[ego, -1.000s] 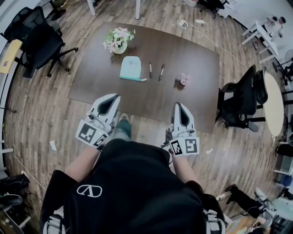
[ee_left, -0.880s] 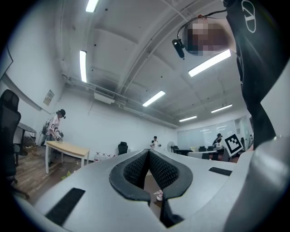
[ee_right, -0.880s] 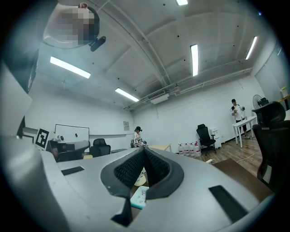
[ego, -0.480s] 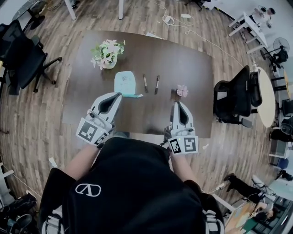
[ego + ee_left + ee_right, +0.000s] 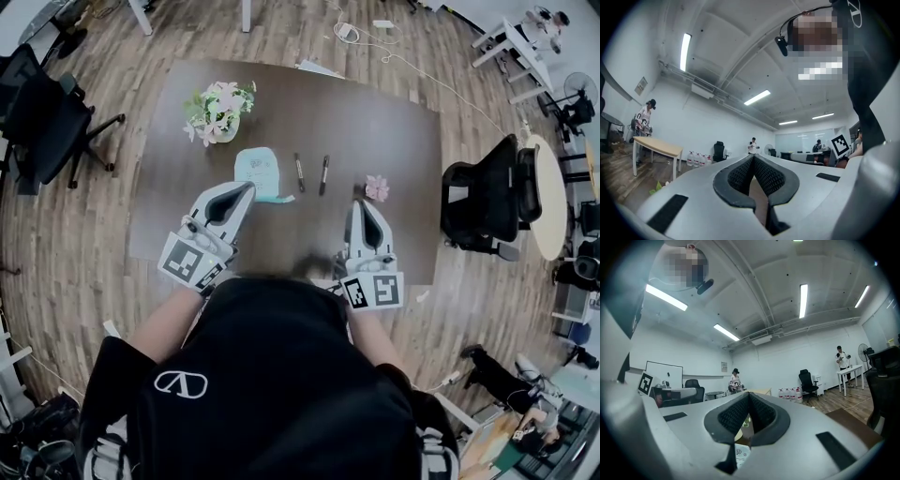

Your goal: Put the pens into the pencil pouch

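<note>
There is one dark table [image 5: 394, 131]. On it lie two pens, the left pen [image 5: 299, 172] and the right pen [image 5: 323, 174], one light-green pencil pouch [image 5: 255, 167], one pot of flowers [image 5: 220, 108] at the far left and one small pink thing [image 5: 377, 188] at the right. At the near side are two grippers, the left gripper [image 5: 244, 189] and the right gripper [image 5: 362, 205]. One black chair [image 5: 487, 197] stands right of the table.

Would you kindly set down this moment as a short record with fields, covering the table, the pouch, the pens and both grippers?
table: dark brown table on a wood floor
pouch: light teal pouch, lying flat
pens: first pen just right of the pouch, second pen beside it, apart; both outside the pouch
other items: flowers at far left, small pink object right of the pens
left gripper: left gripper, jaws together, empty
right gripper: right gripper, jaws together, empty
task: not begun
</note>
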Demonstrator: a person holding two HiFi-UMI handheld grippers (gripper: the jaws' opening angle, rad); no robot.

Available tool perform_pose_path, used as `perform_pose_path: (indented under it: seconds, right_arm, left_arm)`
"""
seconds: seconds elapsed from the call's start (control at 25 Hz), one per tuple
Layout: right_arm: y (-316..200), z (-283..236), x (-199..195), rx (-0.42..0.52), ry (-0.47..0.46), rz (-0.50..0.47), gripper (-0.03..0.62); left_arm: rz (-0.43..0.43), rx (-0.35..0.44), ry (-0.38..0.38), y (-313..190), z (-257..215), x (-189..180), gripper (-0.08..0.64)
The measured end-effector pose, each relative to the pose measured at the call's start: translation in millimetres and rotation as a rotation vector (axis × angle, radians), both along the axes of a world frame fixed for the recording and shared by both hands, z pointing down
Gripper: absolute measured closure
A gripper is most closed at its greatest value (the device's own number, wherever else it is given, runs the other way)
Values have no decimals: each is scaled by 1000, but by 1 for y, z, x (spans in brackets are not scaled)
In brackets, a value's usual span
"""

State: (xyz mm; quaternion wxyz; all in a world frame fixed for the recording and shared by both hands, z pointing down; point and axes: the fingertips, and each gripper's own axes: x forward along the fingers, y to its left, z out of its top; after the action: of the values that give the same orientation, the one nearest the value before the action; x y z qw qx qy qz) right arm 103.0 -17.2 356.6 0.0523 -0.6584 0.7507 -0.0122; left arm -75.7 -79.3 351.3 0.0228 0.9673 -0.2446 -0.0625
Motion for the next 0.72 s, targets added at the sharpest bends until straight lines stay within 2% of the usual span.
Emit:
perform_pose_path:
  seconds: [0.12,0.2,0.24,0.28,0.32,0.4,0.52,0.72]
  right_arm:
    - [0,5,10,-17,-7,-17,594]
    - [1,7,17,-27,-17,-22,594]
    - [1,7,21,-28,-21,-23,594]
    - [1,7,24,-27,-23,-24,594]
    - [1,7,27,-27,-24,-25,594]
    - [3,9,34,-31,-24,-28,594]
    - [5,13,45,-42,-26,-23,594]
    - [13,25,62,-80,-30,-5,594]
  left_arm:
    - [-16,3,-5,1,0,10,557]
    - [-10,34,-76,1,5,18,557]
    - [-7,71,-150,0,9,24,511]
    - [-6,122,-236,-3,12,31,307]
    - [-5,176,-314,-6,14,37,202]
    - [-2,245,-422,-11,17,44,202]
    - [28,255,-534,-21,35,51,202]
    - [179,267,-789,-36,108,61,202]
